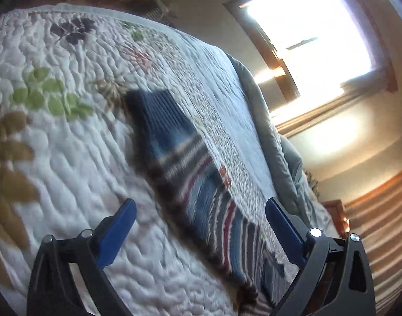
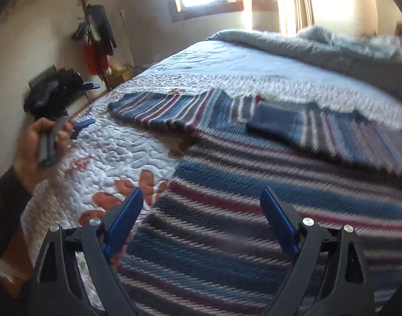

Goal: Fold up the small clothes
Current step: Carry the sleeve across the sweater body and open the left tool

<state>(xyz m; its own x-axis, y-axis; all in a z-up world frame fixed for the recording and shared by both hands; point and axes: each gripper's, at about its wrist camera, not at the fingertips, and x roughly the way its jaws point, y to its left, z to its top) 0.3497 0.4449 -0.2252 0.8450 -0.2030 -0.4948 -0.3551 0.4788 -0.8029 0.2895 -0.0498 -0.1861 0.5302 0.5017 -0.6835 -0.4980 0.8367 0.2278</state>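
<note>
Right gripper (image 2: 201, 218) hovers with jaws spread, empty, above the striped sweater's (image 2: 253, 197) body. Sweater lies flat on the quilted bed (image 2: 116, 152), sleeves folded inward. Left gripper (image 1: 201, 226) likewise spread, empty. Next: grasp hem, fold upward.

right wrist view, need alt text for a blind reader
A striped knit sweater lies spread on a floral quilt, sleeves folded across its top. The open right claw hovers over its hem; the left claw is raised at left.
</note>
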